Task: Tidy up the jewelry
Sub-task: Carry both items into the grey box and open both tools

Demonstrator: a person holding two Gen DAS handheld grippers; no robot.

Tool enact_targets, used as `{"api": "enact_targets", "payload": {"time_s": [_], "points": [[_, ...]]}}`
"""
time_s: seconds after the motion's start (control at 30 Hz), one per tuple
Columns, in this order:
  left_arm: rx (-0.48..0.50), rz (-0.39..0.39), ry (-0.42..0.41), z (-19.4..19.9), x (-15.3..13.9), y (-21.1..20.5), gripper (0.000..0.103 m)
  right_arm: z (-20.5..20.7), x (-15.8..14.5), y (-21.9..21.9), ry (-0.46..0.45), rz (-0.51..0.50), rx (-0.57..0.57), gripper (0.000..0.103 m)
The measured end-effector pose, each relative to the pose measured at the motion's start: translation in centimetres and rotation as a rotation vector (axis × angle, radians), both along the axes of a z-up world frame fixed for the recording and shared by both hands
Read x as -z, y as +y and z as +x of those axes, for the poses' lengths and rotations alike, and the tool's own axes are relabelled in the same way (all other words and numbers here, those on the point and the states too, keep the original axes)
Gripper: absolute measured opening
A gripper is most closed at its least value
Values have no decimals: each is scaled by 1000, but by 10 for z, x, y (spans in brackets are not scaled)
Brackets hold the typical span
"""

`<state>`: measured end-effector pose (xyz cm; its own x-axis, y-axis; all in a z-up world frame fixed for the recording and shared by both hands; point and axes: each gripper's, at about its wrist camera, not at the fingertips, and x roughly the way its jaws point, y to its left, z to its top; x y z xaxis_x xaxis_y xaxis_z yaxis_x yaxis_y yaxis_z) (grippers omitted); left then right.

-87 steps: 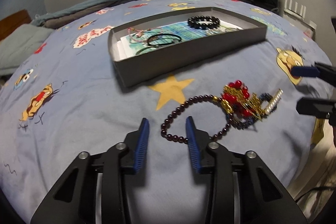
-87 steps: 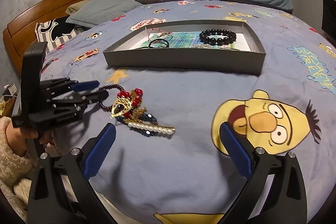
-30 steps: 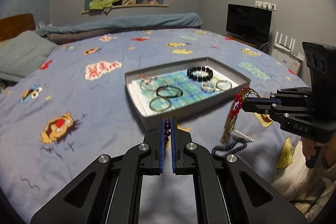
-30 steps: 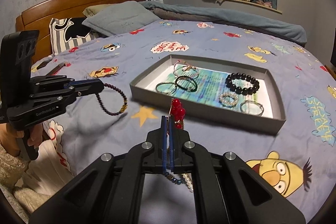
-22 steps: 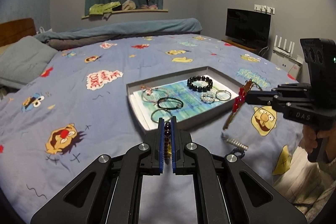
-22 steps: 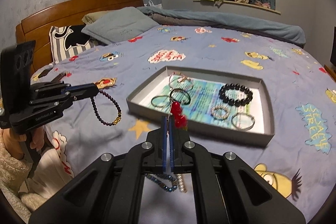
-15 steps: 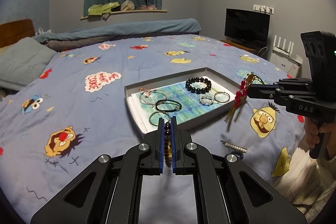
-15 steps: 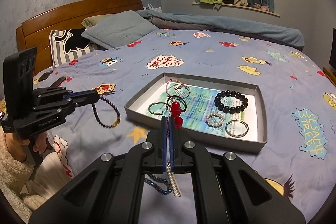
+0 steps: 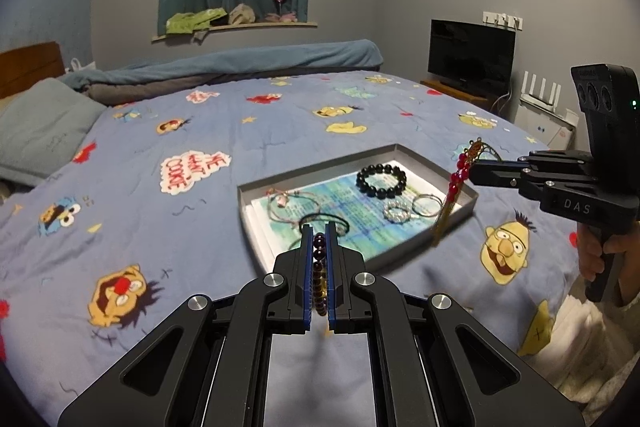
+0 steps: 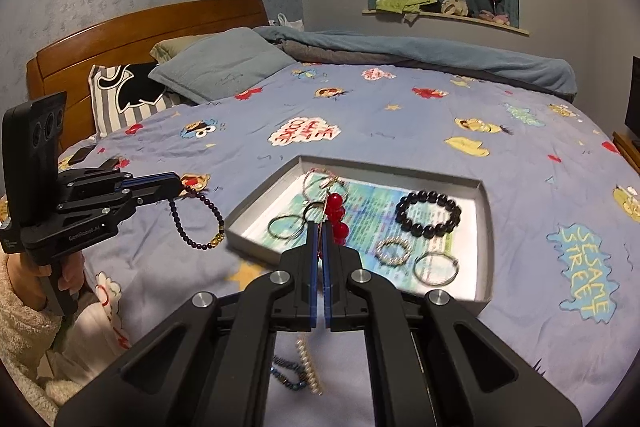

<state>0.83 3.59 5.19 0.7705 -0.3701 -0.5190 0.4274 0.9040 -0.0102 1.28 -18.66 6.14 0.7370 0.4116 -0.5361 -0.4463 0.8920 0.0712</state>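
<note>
My left gripper is shut on a dark purple bead bracelet, which hangs from it in the right wrist view, held above the bed left of the grey tray. My right gripper is shut on a red-and-gold bead ornament; in the left wrist view the ornament dangles over the tray's right edge. The tray holds a black bead bracelet, a silver bracelet and several thin rings.
A pearl hair clip and a dark blue bead string lie on the blue cartoon bedspread below the right gripper. Pillows and the headboard are at the far left, a TV at the right.
Both grippers closed on their pieces and lifted them off the bed. They have since risen further, the right moving its ornament toward the tray.
</note>
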Motion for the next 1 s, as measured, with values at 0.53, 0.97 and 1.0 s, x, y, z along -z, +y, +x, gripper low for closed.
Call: {"api": "enact_targets", "payload": {"time_s": [0.53, 0.97, 1.0], "points": [[27, 4, 2, 53, -11, -13, 6, 59, 6, -18, 33, -8, 60, 2], [138, -79, 129, 121, 15, -52, 6, 125, 32, 3, 100, -35, 34, 2], [149, -95, 145, 127, 18, -55, 6, 129, 36, 3, 110, -33, 34, 2]]}}
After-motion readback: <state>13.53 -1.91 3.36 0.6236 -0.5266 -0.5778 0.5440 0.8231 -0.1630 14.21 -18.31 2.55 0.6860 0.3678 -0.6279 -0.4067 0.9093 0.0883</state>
